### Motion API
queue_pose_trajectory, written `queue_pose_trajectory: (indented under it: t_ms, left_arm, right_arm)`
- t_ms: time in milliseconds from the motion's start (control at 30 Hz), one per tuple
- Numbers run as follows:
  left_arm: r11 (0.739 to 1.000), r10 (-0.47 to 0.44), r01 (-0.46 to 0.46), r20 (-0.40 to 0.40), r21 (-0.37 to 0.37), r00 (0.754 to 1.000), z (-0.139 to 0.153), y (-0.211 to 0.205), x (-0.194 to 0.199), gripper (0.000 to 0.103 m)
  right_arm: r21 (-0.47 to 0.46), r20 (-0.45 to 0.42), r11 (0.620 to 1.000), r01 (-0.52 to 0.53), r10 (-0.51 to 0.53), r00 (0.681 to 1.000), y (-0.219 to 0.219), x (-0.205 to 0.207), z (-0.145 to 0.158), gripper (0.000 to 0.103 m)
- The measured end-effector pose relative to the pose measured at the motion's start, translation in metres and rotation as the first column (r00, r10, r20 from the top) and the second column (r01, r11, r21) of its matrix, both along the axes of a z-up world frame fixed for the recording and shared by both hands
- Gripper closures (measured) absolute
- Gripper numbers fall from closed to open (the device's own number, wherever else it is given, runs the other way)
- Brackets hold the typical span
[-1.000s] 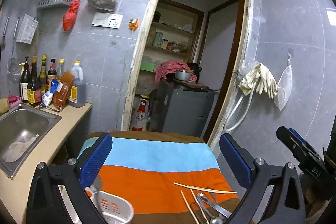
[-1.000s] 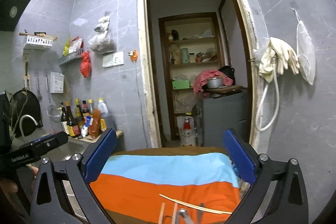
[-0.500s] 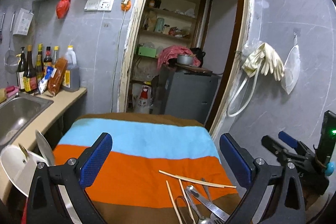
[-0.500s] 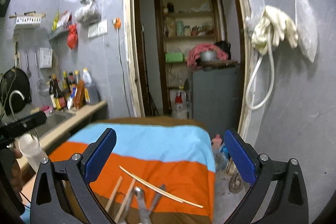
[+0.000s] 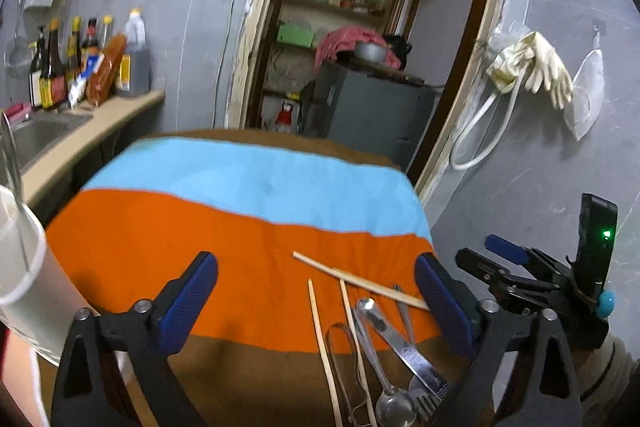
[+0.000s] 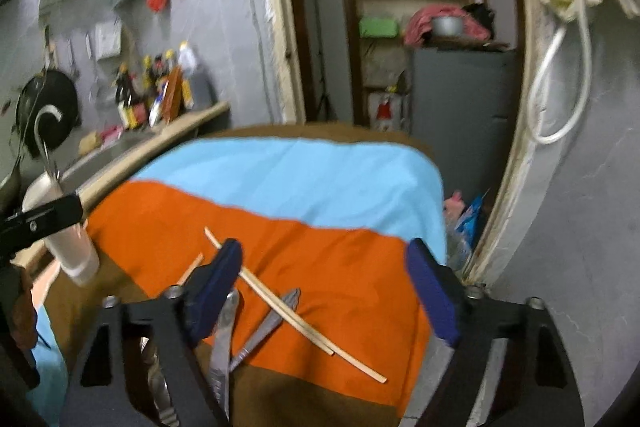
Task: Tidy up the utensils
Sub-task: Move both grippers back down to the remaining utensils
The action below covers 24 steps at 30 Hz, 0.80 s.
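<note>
Above the striped cloth [image 6: 320,247], the right tongs [image 6: 328,287] were closing around the chopstick [image 6: 296,319], apparently to lift it, while the left tongs [image 5: 316,291] narrowed, holding nothing.

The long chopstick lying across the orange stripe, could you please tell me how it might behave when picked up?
The chopstick looks thin and wooden, so probably light and fairly stiff. Being so slim and flat on the soft cloth, it may be hard to pinch. It crosses a metal utensil, which could shift.
</note>
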<state>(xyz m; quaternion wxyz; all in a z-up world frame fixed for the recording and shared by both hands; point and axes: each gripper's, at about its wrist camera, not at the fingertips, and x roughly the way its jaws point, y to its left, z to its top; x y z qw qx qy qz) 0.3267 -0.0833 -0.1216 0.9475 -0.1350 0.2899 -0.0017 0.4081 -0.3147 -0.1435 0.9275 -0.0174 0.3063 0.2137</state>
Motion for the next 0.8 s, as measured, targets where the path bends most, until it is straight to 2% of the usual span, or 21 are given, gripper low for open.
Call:
queue_pose_trajectory:
  t_ms: [67,133,367,567,733,800]
  left_arm:
    - [1.0,-0.002,0.002,-0.032,-0.003,1.0,-0.009,-0.002,0.006,0.016]
    - [1.0,-0.006,0.006,-0.064,-0.007,0.998,-0.018,-0.004,0.011,0.022]
    - [0.999,-0.03,0.026,-0.16,-0.03,0.987,-0.039,-0.009,0.025,0.034]
    - [0.999,-0.026,0.017,-0.189,-0.049,0.982,-0.047,-0.01,0.029,0.034]
    - [0.999,-0.033,0.023,-0.199,-0.049,0.979,-0.05,-0.01,0.031,0.034]
    - [0.998,-0.038,0.028,-0.208,-0.052,0.977,-0.051,-0.009,0.032,0.037]
  right_arm:
    - [-0.012,-0.028,0.999,-0.035,0.035,0.999,0.004,0.005,-0.011,0.045]
    - [-0.014,-0.069,0.998,-0.066,0.065,0.996,0.007,0.01,-0.022,0.051]
    - [0.015,-0.173,0.995,-0.097,0.098,0.98,0.005,0.013,-0.051,0.052]
    - [0.043,-0.287,0.994,-0.103,0.111,0.951,0.0,0.012,-0.079,0.052]
    - [0.074,-0.337,0.993,-0.09,0.11,0.935,-0.003,-0.002,-0.087,0.058]
    - [0.088,-0.359,0.992,-0.086,0.112,0.927,-0.002,-0.007,-0.088,0.061]
